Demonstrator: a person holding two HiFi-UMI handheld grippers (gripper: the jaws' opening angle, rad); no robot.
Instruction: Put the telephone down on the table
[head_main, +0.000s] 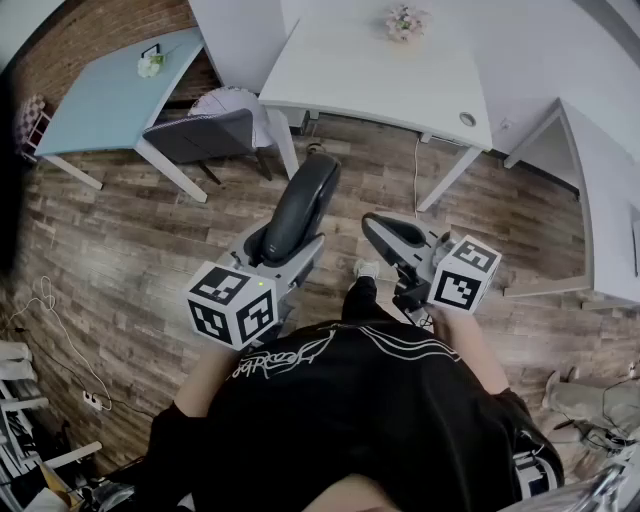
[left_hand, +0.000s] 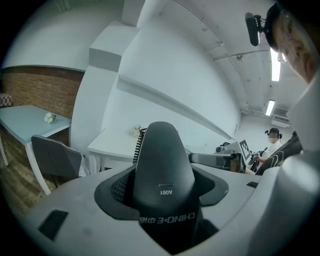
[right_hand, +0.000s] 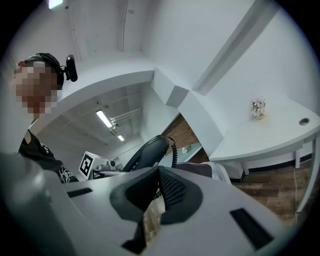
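A black telephone handset (head_main: 300, 205) stands nearly upright between the pads of my left gripper (head_main: 283, 243), which is shut on its lower part. In the left gripper view the handset (left_hand: 162, 170) fills the middle, its coiled cord (left_hand: 138, 145) running up behind it. My right gripper (head_main: 386, 232) hangs level with it to the right, jaws shut with nothing between them. The right gripper view shows the handset (right_hand: 147, 152) and its cord (right_hand: 174, 150) beyond the closed pads. Both grippers are held over the wooden floor, short of the white table (head_main: 380, 75).
The white table carries a small flower pot (head_main: 407, 20) at its far side. A light blue table (head_main: 110, 95) and a grey chair (head_main: 205, 135) stand at the left. Another white desk (head_main: 600, 200) is at the right. Cables lie on the floor at left.
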